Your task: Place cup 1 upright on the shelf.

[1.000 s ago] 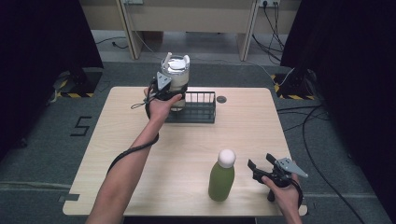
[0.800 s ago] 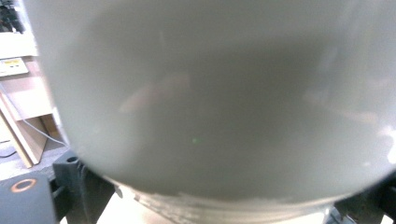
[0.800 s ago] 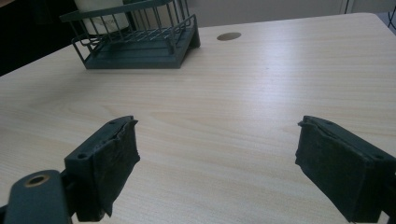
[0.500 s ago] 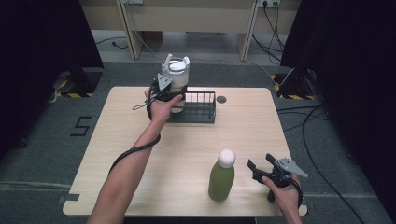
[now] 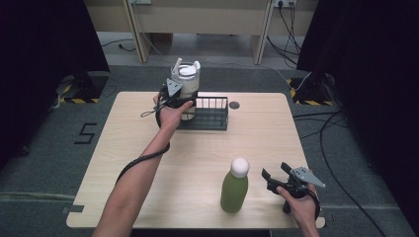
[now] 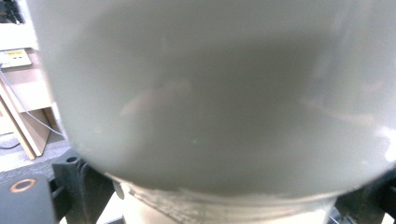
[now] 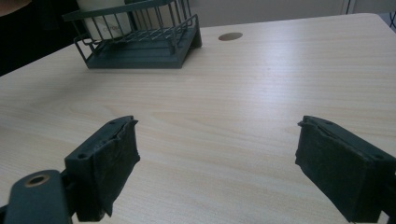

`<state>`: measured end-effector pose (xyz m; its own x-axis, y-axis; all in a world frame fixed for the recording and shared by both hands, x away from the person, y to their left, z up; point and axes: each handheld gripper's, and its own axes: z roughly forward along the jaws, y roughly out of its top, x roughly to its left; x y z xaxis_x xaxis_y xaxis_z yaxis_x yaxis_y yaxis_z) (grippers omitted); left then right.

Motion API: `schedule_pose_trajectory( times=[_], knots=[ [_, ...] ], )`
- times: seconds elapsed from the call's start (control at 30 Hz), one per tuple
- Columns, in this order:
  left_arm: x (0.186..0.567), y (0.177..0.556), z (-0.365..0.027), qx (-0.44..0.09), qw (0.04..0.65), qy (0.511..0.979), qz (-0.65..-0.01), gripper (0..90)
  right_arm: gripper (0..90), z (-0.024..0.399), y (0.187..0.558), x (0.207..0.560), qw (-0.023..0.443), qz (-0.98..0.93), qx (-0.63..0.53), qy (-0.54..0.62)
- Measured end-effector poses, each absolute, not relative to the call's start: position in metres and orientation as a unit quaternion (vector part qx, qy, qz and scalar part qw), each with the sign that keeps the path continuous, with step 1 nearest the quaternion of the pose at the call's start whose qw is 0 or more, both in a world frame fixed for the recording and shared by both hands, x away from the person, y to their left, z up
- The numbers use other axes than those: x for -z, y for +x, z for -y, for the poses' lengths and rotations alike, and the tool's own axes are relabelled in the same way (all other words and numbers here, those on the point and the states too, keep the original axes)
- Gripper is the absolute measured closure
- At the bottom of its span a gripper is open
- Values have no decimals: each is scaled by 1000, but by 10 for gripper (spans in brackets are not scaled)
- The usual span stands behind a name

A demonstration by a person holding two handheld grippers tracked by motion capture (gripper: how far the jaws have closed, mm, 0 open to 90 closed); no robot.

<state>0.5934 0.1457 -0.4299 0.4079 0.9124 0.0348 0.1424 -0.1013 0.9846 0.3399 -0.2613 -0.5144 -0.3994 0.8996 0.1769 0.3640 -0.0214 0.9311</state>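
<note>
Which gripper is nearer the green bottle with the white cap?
Right. The right gripper sits just beside the green bottle, jaws open; the left gripper is far across the table at the white jar.

Both forearms are bare, with no sleeves. The left gripper and right gripper are black, each topped by a grey three-cornered plate, and a black cable loops along the left forearm. The right gripper's fingers are blocky black pads, seemingly tape-wrapped, with a brass-ringed hole beside one.
</note>
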Motion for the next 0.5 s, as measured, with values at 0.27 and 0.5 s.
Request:
schedule_pose_trajectory(
  times=[0.27,0.5],
  knots=[
    [430,591,-151,-349,534,657,-402,87,129,260,340,514,254,-653,-524,485],
    [428,589,-152,-345,525,666,-403,83,130,258,340,514,253,-654,-525,482]
  ],
)
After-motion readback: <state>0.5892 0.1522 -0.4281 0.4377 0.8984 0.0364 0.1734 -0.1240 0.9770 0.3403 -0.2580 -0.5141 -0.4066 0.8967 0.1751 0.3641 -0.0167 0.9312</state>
